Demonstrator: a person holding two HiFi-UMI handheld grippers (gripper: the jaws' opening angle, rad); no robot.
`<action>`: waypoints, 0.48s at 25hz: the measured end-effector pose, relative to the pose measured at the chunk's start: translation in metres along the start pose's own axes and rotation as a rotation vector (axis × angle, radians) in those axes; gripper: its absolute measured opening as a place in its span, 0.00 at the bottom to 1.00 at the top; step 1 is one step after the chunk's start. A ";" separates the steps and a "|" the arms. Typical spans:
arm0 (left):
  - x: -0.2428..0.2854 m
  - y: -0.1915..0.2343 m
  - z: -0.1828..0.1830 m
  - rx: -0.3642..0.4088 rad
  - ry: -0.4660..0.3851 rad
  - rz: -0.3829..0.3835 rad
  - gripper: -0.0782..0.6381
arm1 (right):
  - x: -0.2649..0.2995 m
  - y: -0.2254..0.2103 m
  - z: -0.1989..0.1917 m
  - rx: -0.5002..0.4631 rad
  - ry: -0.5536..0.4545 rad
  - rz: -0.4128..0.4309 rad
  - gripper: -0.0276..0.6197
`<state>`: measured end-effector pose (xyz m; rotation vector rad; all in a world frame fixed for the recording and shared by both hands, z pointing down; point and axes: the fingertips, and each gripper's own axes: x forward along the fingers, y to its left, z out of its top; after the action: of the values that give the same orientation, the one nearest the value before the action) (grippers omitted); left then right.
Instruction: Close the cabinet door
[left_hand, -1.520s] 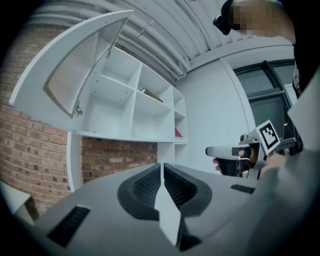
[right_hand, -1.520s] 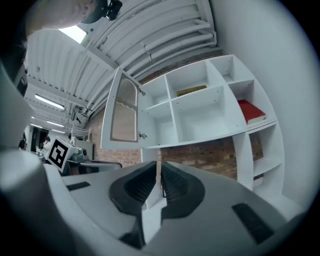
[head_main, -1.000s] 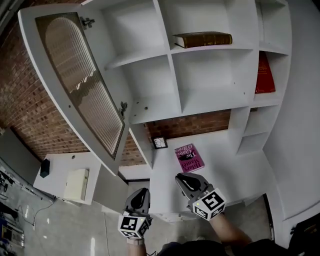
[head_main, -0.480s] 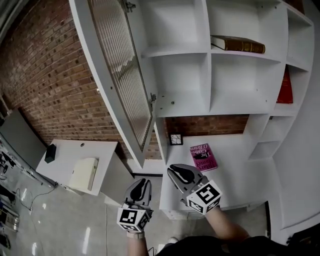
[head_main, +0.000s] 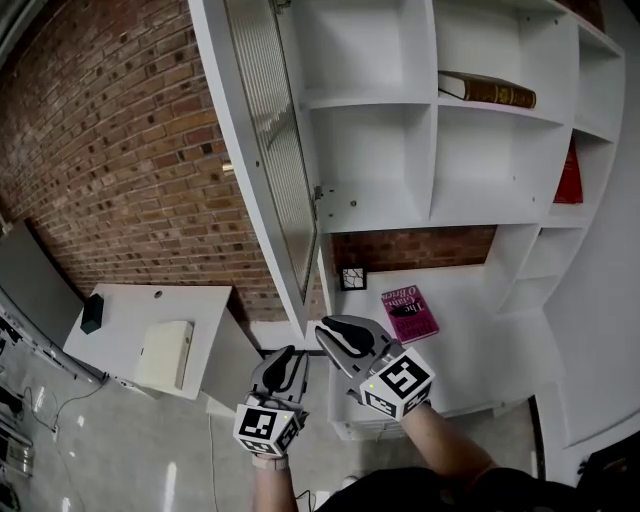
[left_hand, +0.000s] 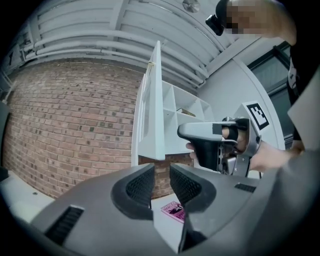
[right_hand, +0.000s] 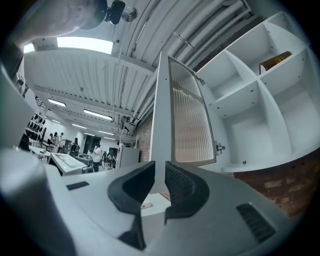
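The cabinet door (head_main: 268, 150) stands swung out, edge-on, from the white cabinet (head_main: 372, 150). Its lower corner hangs just above and ahead of the right hand-held gripper (head_main: 333, 334). The left hand-held gripper (head_main: 284, 359) is lower, beside it. Each has its jaws a narrow gap apart, holding nothing.

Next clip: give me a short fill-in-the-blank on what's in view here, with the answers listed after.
The cabinet door stands ___.
The wall left of the shelves is bare ___.
The book lying flat on the counter under the shelves has a ___ cover.
The left claw holds ___.
Missing words: open; brick; pink; nothing.
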<state>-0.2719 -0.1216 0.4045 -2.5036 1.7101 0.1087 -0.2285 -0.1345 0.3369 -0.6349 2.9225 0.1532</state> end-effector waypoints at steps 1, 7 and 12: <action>0.002 0.002 0.001 -0.007 -0.009 -0.013 0.23 | 0.004 0.002 0.001 -0.003 -0.002 0.000 0.13; 0.012 0.006 0.005 0.007 -0.022 -0.075 0.23 | 0.023 0.010 0.005 -0.021 -0.002 0.002 0.23; 0.018 0.006 0.009 0.023 -0.037 -0.137 0.23 | 0.037 0.009 0.003 -0.042 0.006 -0.028 0.24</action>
<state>-0.2705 -0.1395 0.3927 -2.5756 1.5125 0.1227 -0.2649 -0.1407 0.3288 -0.6830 2.9222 0.2106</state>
